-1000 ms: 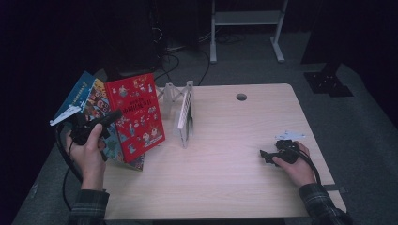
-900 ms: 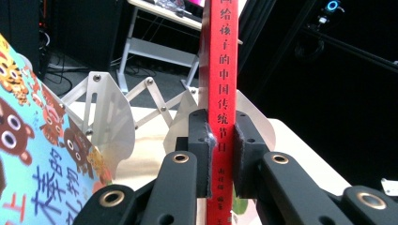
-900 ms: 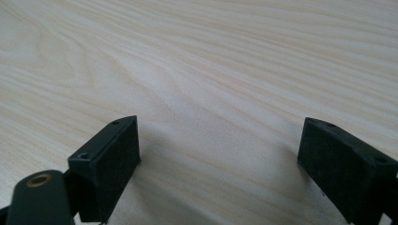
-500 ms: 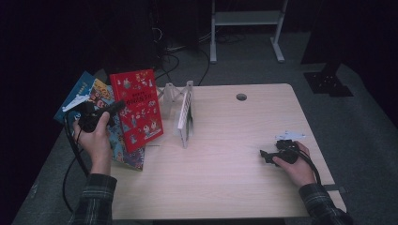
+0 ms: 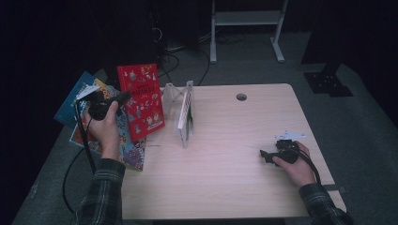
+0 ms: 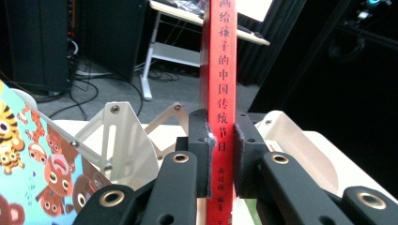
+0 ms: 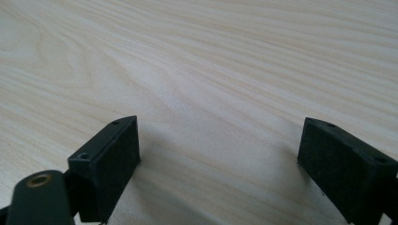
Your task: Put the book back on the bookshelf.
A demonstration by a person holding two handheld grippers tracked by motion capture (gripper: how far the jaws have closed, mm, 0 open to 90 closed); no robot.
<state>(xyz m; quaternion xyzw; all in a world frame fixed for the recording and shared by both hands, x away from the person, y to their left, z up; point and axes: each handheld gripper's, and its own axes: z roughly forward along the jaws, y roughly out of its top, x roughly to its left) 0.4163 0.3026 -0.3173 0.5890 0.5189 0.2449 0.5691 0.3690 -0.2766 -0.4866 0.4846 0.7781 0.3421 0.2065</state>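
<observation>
A red picture book [image 5: 141, 101] is held upright above the table's left side. My left gripper [image 5: 123, 97] is shut on its spine, and in the left gripper view the red book [image 6: 219, 70] with Chinese print stands between the two pads [image 6: 202, 150]. Just right of it stands a white book rack [image 5: 184, 112] with a thin book in it; the rack [image 6: 124, 140] shows close behind the jaws. My right gripper [image 5: 264, 155] rests low over the table near the right edge. It is open, with bare wood between its pads [image 7: 115, 161].
Several colourful picture books [image 5: 87, 101] lie stacked at the table's left edge, under the left hand. The light wood table [image 5: 234, 140] has a cable hole [image 5: 241, 97] at the back. A white desk frame [image 5: 244, 18] and cables lie on the floor beyond.
The left hand has lifted the red book and carried it right, toward the white rack, turning it more upright. The right hand has stayed put.
</observation>
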